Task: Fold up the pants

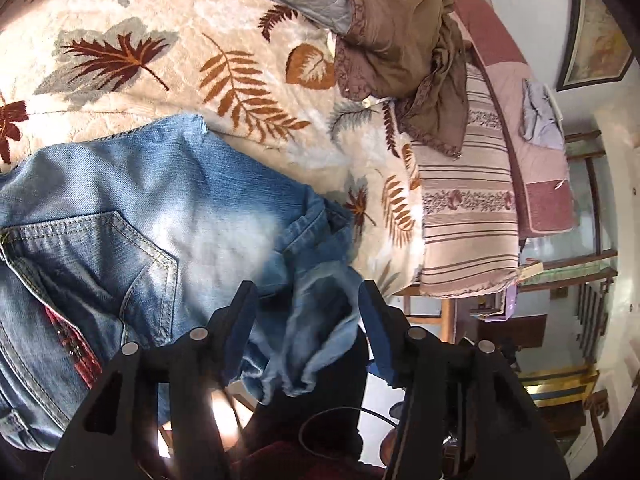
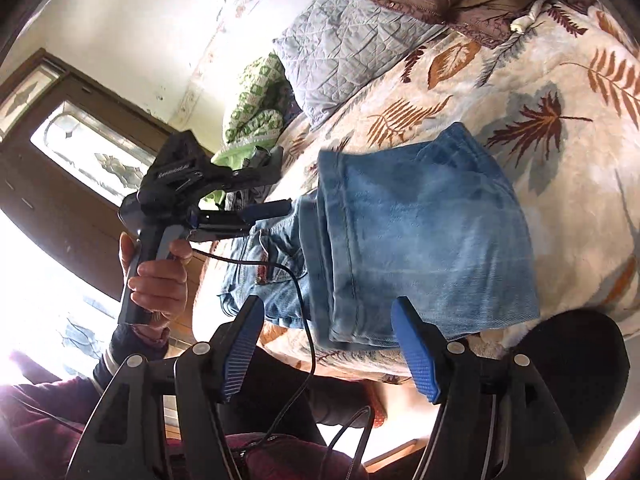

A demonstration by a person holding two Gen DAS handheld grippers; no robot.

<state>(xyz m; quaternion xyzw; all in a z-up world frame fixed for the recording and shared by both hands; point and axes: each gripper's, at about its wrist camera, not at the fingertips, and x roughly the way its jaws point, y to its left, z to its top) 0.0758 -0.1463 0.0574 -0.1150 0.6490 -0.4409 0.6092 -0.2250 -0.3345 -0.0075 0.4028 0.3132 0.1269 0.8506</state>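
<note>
Faded blue jeans (image 1: pixel 152 208) lie folded on a leaf-patterned blanket (image 1: pixel 168 56) on a bed. In the left wrist view the back pocket shows at left and the leg ends (image 1: pixel 316 320) hang over the bed's edge between the fingers of my left gripper (image 1: pixel 306 300), which is open and touches no cloth I can see. In the right wrist view the folded jeans (image 2: pixel 420 224) lie just past my right gripper (image 2: pixel 328 316), which is open at the bed's edge. The left gripper (image 2: pixel 276 190) shows there too, held over the jeans' waist end.
A grey quilted pillow (image 2: pixel 340 48), brown garments (image 1: pixel 404 36) and a striped cushion (image 1: pixel 468 208) lie at the far side of the bed. A green patterned cloth (image 2: pixel 256 108) sits by the wall. A cable (image 2: pixel 296 300) hangs from the left gripper. A door (image 2: pixel 72 148) stands left.
</note>
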